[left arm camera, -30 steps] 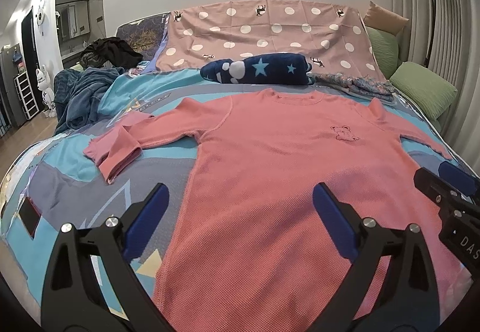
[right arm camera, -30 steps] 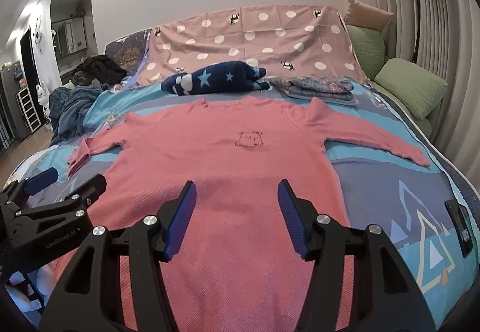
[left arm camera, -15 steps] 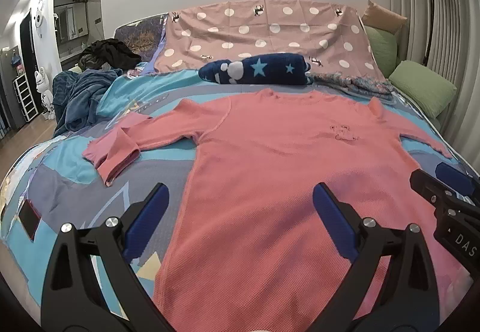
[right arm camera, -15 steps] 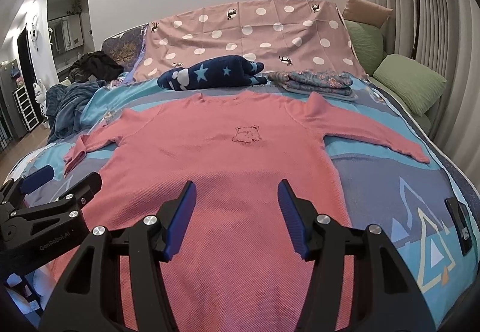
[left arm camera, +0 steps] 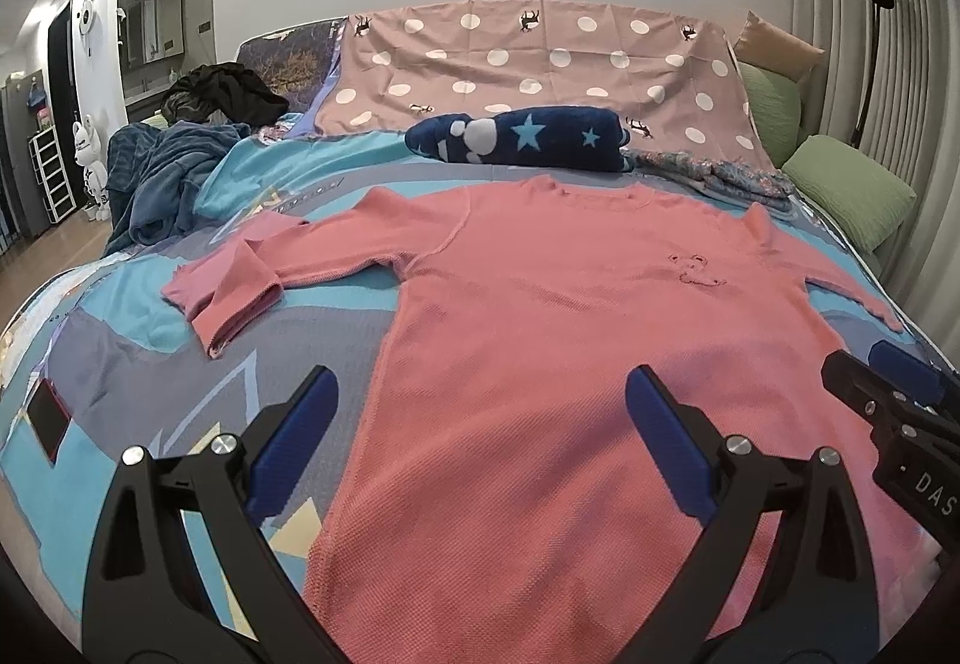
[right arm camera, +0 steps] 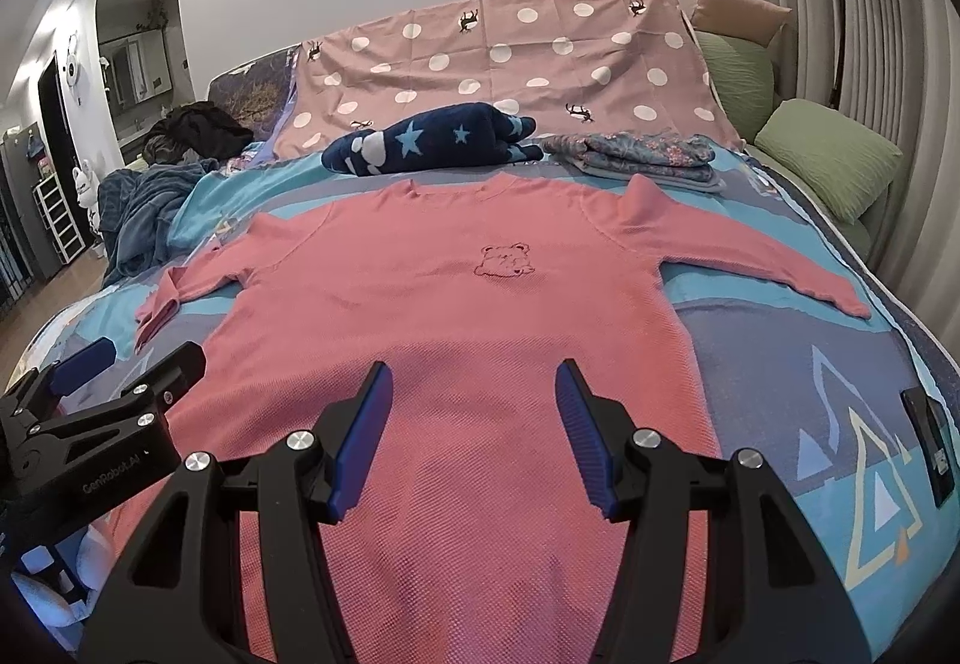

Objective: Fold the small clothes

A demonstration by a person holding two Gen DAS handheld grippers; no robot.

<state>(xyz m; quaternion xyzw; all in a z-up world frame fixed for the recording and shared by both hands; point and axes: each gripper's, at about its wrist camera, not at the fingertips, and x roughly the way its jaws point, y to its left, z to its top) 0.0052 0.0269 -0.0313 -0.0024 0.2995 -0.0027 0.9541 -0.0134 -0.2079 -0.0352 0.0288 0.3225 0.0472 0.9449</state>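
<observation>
A pink long-sleeved shirt [left arm camera: 540,316] with a small bear outline on the chest lies spread flat, front up, on the bed; it also shows in the right wrist view [right arm camera: 456,316]. Its left sleeve [left arm camera: 240,280] is folded back on itself; its right sleeve [right arm camera: 756,262] lies straight out. My left gripper [left arm camera: 480,412] is open and empty above the shirt's lower left part. My right gripper [right arm camera: 474,400] is open and empty above the shirt's lower middle. Each gripper shows at the edge of the other's view.
A navy star-patterned bundle [right arm camera: 426,139] and a folded floral garment [right arm camera: 642,154] lie beyond the collar. Green pillows [right arm camera: 834,154] line the right side. A dark blue blanket [left arm camera: 162,184] is heaped at the left. Dark phones lie on the cover [right arm camera: 930,436] [left arm camera: 45,412].
Both grippers have drifted slightly, so the shirt sits a little differently in each view. The shirt itself has not moved and the jaws stay open.
</observation>
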